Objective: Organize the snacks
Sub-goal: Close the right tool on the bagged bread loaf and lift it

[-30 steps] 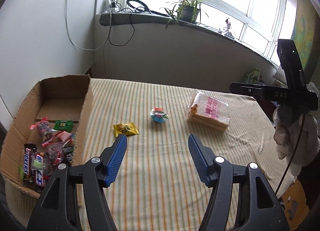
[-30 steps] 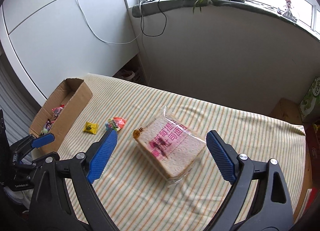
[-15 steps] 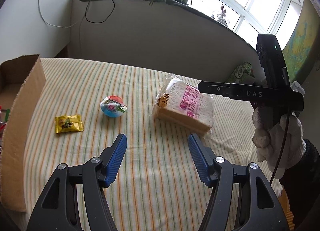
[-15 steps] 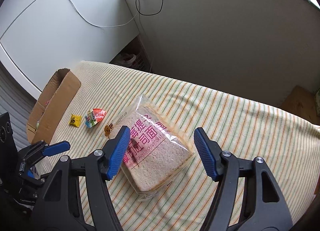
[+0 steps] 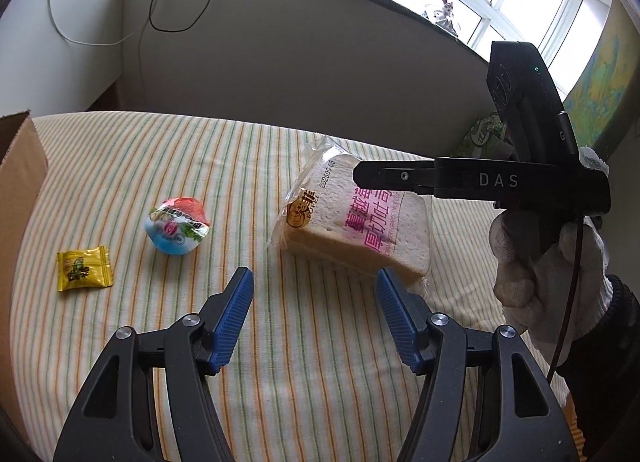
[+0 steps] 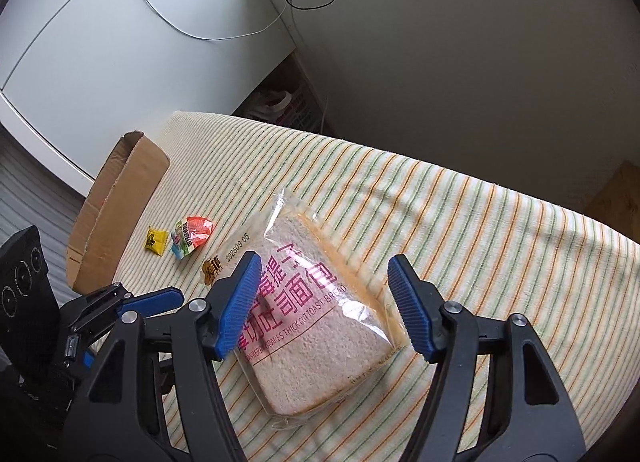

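A clear plastic bag of thick-cut sliced toast bread with pink lettering (image 6: 316, 314) lies flat on a table covered in a cream cloth with green and orange stripes (image 6: 460, 221). The right gripper (image 6: 324, 302), black with blue ribbed pads, hovers directly over the bag with its jaws spread wide, one pad above each side of the loaf; neither pad is seen touching the wrapper. A white-gloved hand (image 5: 548, 266) grips its handle.

The left gripper (image 5: 312, 318), of the same make, is also spread wide and holds nothing, poised above bare cloth just in front of the bread.

To the left of the bag sits a small round jelly cup with a red and blue foil lid (image 5: 178, 229), and beyond that a flat yellow candy wrapper (image 5: 84, 268). A brown cardboard box (image 6: 116, 205) stands at the table's left edge.
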